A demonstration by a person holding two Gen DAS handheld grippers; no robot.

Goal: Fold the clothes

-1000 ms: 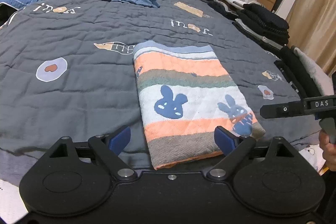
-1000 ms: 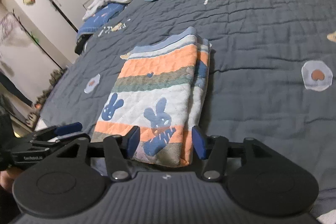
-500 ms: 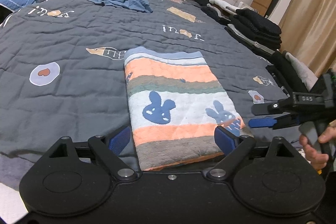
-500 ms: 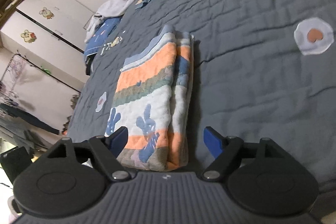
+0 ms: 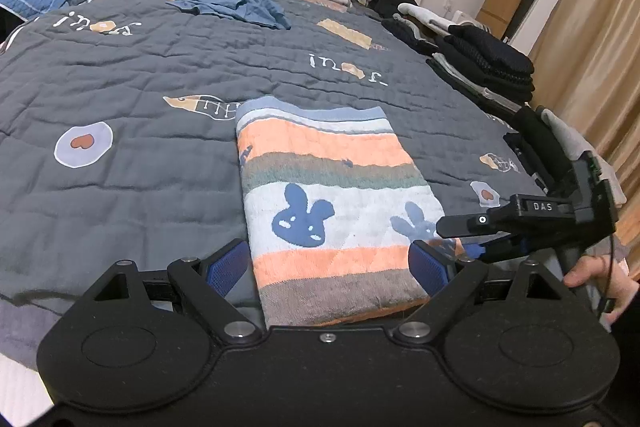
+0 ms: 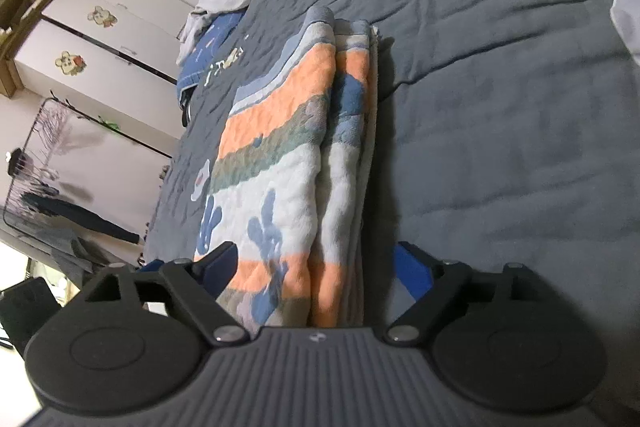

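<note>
My left gripper (image 5: 329,265) and right gripper (image 6: 316,267) both stood wide apart, holding nothing, framing the folded striped towel (image 5: 332,203) on the quilt (image 5: 140,99).

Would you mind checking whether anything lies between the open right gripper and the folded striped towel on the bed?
Nothing visible does. The right gripper has its jaws open astride the near end of the striped towel, which lies folded on the grey quilt. The left gripper is open at the same end, beside it rather than between.
</note>
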